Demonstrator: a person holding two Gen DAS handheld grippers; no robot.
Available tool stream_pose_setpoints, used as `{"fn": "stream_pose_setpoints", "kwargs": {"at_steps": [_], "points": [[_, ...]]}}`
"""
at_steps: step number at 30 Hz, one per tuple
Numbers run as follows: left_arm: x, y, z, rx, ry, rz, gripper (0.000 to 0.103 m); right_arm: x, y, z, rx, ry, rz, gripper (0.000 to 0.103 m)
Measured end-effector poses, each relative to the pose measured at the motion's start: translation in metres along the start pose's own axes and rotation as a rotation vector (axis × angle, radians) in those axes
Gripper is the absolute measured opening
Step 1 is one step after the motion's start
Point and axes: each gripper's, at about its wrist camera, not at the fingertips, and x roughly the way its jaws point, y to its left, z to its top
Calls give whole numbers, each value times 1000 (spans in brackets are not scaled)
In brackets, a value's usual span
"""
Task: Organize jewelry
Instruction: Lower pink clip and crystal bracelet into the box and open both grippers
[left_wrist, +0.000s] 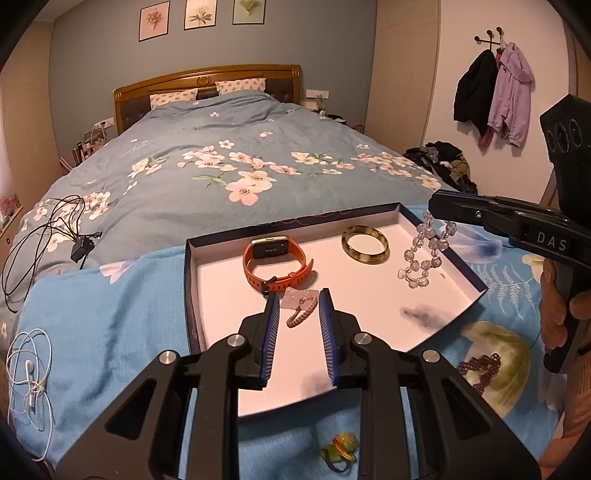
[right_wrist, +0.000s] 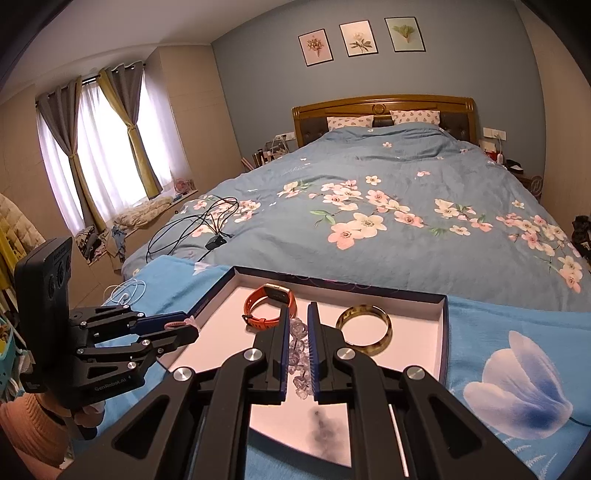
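A shallow box tray (left_wrist: 195, 295) (right_wrist: 441, 332) lies on the bed. In it are an orange watch (left_wrist: 275, 260) (right_wrist: 267, 306) and a tortoiseshell bangle (left_wrist: 365, 244) (right_wrist: 365, 329). My left gripper (left_wrist: 298, 308) (right_wrist: 177, 326) is part open over the tray; a pink braided bracelet with a pale charm (left_wrist: 302, 308) (right_wrist: 181, 324) sits between its fingers, and a grip cannot be told. My right gripper (right_wrist: 298, 328) (left_wrist: 439, 206) is shut on a clear bead bracelet (left_wrist: 424, 254) (right_wrist: 300, 354), which hangs down into the tray's right side.
A dark red bead string (left_wrist: 480, 369) lies on the blue cloth right of the tray, and a green-yellow trinket (left_wrist: 340, 448) in front of it. White earphones (left_wrist: 31, 369) and black cables (left_wrist: 44, 232) lie at left. The flowered duvet (right_wrist: 369, 206) stretches behind.
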Motion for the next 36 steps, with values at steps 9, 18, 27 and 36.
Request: {"fn": "stream_pose_setpoints", "kwargs": {"at_steps": [9, 18, 27, 36], "points": [[16, 6, 6, -20, 21, -1, 22, 18, -7, 5, 27, 18, 6, 8], [39, 4, 7, -12, 63, 6, 22, 38, -12, 7, 58, 48, 14, 8], [58, 7, 6, -25, 102, 26, 22, 52, -22, 5, 64, 80, -10, 8], [73, 8, 5, -24, 136, 38, 22, 59, -37, -6, 71, 124, -60, 8]]}}
